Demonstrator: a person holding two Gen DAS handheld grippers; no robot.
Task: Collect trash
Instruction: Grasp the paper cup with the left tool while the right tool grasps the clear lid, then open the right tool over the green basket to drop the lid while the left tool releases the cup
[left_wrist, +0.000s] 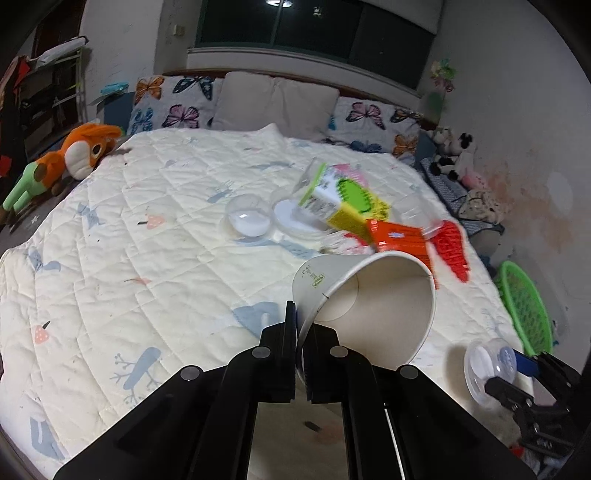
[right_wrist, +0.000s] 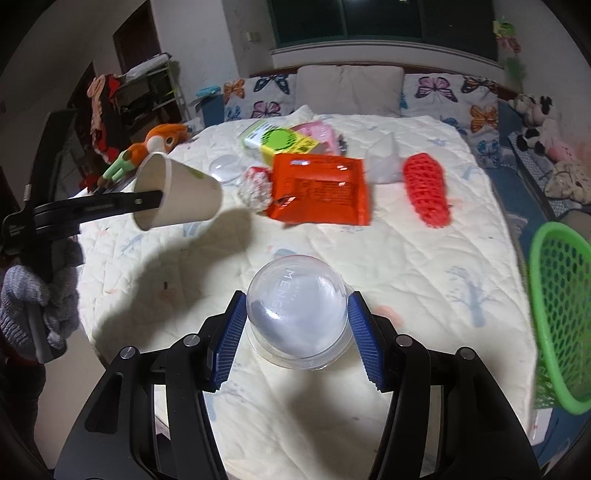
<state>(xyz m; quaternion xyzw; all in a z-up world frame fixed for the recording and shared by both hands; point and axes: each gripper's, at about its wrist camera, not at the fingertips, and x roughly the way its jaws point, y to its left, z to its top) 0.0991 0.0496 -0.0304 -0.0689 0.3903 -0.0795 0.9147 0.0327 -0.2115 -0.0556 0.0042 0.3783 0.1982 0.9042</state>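
Above the bed (left_wrist: 110, 229), my left tongs (left_wrist: 300, 321) pinch a paper cup (left_wrist: 369, 306) by its rim, while my right tongs (right_wrist: 297, 332) clasp a clear plastic dome (right_wrist: 297, 317) near the green basket (right_wrist: 557, 314).

On the quilted bed (right_wrist: 406, 258): one white paper cup (right_wrist: 184, 195), one clear plastic dome cup (right_wrist: 299, 317) and two more clear dome lids, the nearer-left one (left_wrist: 248, 218) beside another (left_wrist: 291, 214). One orange snack packet (right_wrist: 321, 188), one yellow-green carton (right_wrist: 280, 142), one pink wrapper (right_wrist: 317, 133), one red mesh sleeve (right_wrist: 426, 188) and one red-and-white foam net (right_wrist: 255, 186) lie mid-bed. One green mesh basket (right_wrist: 557, 295) stands at the right edge. Two butterfly pillows, left (left_wrist: 173, 103) and right (left_wrist: 373, 123), flank one plain cushion (left_wrist: 273, 103). One orange plush toy (left_wrist: 74, 155) lies far left.
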